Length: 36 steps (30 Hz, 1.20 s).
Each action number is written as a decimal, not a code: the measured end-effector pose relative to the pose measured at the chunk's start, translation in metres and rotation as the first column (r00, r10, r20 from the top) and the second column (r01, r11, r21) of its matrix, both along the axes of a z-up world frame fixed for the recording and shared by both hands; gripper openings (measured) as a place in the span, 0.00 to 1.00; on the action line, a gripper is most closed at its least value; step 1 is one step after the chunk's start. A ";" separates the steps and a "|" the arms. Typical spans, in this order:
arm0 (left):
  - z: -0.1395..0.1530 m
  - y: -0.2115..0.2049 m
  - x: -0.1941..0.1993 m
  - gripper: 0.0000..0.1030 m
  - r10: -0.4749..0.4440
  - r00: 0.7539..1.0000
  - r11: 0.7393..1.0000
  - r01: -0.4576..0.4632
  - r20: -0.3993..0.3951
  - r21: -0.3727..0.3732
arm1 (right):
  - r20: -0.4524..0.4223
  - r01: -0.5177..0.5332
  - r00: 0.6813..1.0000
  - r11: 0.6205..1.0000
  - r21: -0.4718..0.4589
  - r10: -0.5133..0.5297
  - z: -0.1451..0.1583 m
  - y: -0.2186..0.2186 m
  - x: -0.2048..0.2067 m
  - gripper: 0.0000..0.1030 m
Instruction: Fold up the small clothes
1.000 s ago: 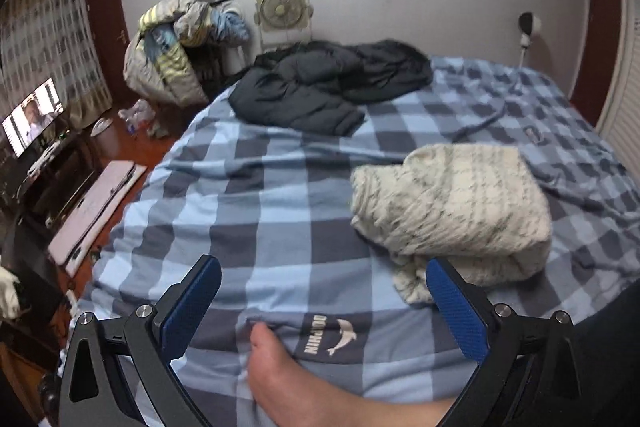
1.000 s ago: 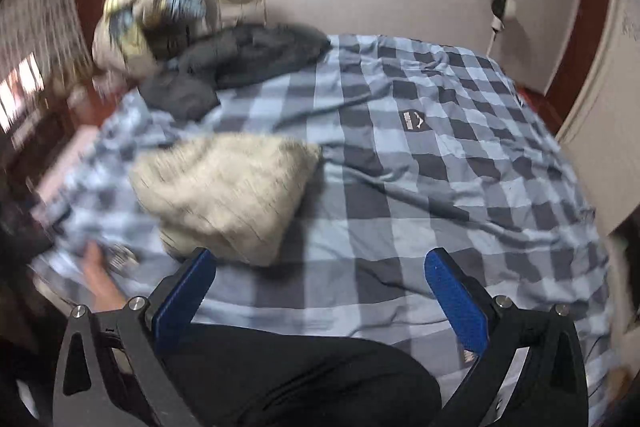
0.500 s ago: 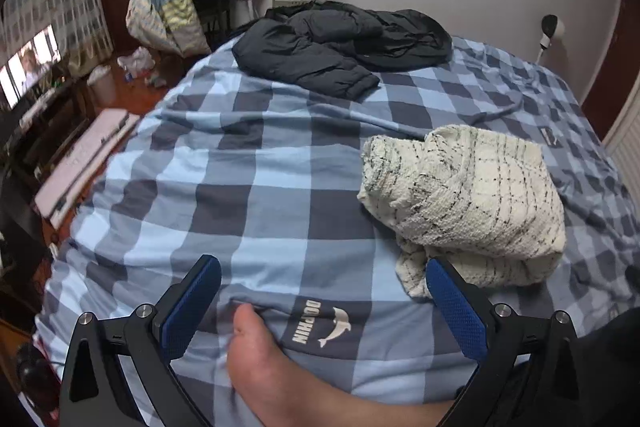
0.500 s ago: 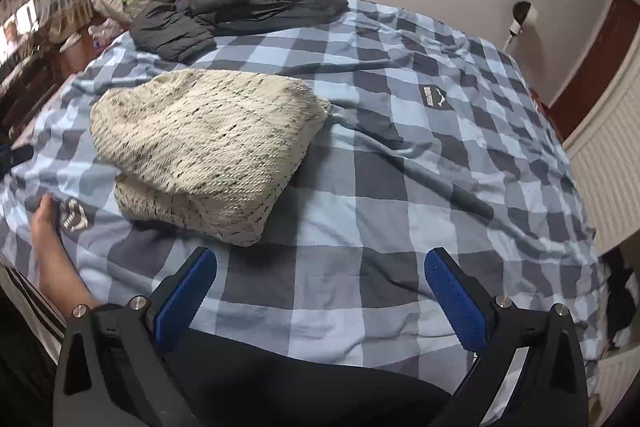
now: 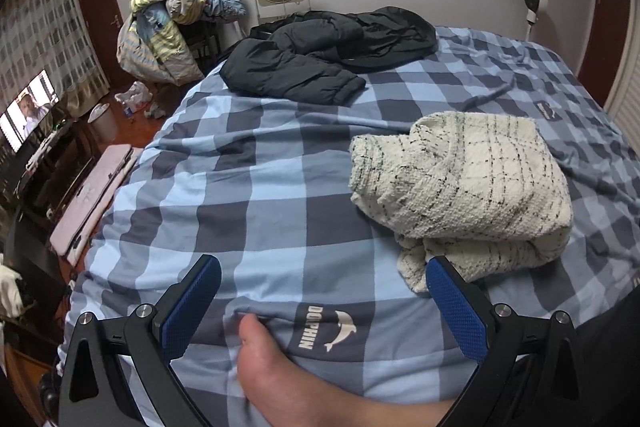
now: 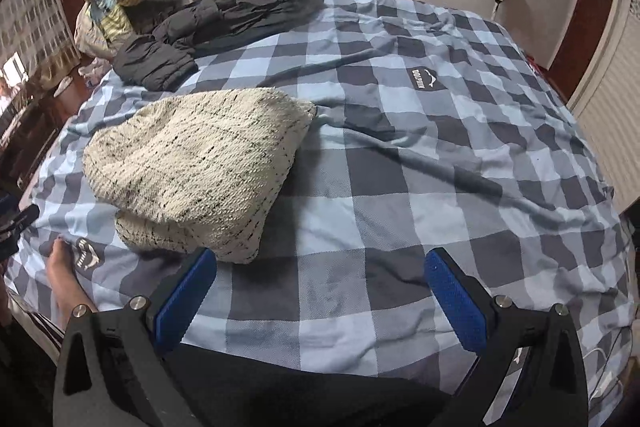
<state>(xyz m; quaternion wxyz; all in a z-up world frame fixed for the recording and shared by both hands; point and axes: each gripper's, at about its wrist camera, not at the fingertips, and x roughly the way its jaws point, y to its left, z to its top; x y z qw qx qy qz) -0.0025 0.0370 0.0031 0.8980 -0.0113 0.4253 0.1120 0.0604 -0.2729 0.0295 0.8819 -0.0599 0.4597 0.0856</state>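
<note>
While both grippers hover with fingers spread and empty, the left gripper (image 5: 322, 303) and right gripper (image 6: 320, 297) sit low at the near edge of the bed (image 6: 400, 187). Likely risk: pinching only the top layer of the sweater (image 5: 464, 183) would drag the bundle open, since its lower layers lie loose. Cream knit flecked black, thick, roughly folded, it rests on the checked cover, near the foot (image 5: 272, 359).

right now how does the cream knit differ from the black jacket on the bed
The cream knit is pale with dark flecks; the black jacket is plain and dark. The cream knit is folded into a compact stack near both open grippers; the black jacket lies sprawled and unfolded at the far edge. Both rest on the checked bedcover.
</note>
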 end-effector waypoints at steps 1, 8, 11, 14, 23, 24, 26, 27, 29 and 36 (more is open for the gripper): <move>0.000 0.000 0.001 1.00 -0.001 1.000 1.000 0.001 -0.003 -0.001 | 0.001 -0.005 1.000 1.000 -0.008 0.005 0.000 0.002 0.000 0.99; -0.002 -0.003 0.001 1.00 -0.013 1.000 1.000 0.013 -0.005 0.008 | -0.005 -0.009 1.000 1.000 -0.017 0.009 -0.001 0.003 -0.001 0.99; -0.003 -0.004 0.001 1.00 -0.014 1.000 1.000 0.014 -0.008 0.012 | -0.007 -0.007 1.000 1.000 -0.018 0.007 -0.001 0.002 -0.001 0.99; -0.003 -0.005 0.002 1.00 -0.016 1.000 1.000 0.017 -0.009 0.013 | -0.008 -0.011 1.000 1.000 -0.021 0.011 -0.001 0.002 -0.002 0.99; -0.005 -0.010 0.003 1.00 -0.046 0.999 0.999 0.046 -0.018 0.019 | -0.015 -0.014 1.000 1.000 -0.027 0.013 -0.003 0.002 -0.001 0.99; -0.005 -0.011 0.003 1.00 -0.047 0.999 0.999 0.048 -0.021 0.024 | -0.019 -0.016 1.000 0.999 -0.028 0.016 -0.004 0.002 -0.001 0.99; -0.005 -0.012 0.003 1.00 -0.053 0.998 0.998 0.053 -0.021 0.027 | -0.022 -0.015 1.000 0.999 -0.031 0.015 -0.004 0.002 -0.001 0.99; -0.005 -0.013 0.003 1.00 -0.055 0.998 0.998 0.056 -0.018 0.029 | -0.023 -0.016 1.000 0.999 -0.033 0.015 -0.004 0.003 -0.001 0.99; -0.004 -0.014 0.002 1.00 -0.061 0.998 0.998 0.061 -0.014 0.034 | -0.030 -0.017 0.999 0.999 -0.037 0.016 -0.005 0.004 0.000 0.99; -0.001 -0.020 -0.001 1.00 -0.078 0.997 0.995 0.077 0.002 0.065 | -0.022 -0.019 1.000 0.998 -0.060 0.018 -0.003 0.007 -0.004 0.99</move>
